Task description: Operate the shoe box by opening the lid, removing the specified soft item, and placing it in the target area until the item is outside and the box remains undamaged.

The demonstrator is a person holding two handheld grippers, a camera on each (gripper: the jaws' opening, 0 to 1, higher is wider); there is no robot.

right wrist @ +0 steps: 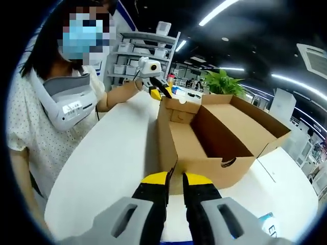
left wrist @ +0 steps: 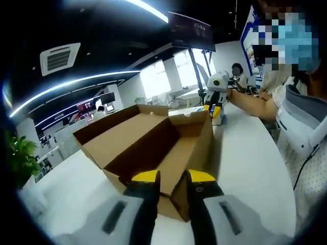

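Both tongs, my left gripper point(left wrist: 171, 178) and right gripper point(right wrist: 175, 179), pinch opposite end walls of the shoe box point(left wrist: 153, 153), which sits mid-bench point(left wrist: 245, 168), lid back. Its long axis runs straight between them; I can't see any soft item inside.

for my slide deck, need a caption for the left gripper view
Left gripper clamped on the near wall of an open cardboard box on a white table.

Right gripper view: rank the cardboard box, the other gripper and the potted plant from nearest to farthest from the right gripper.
1. Cardboard box, directly ahead of the right gripper, touching its fingers.
2. Other gripper, at the box's far-left corner.
3. Potted plant, behind the box.
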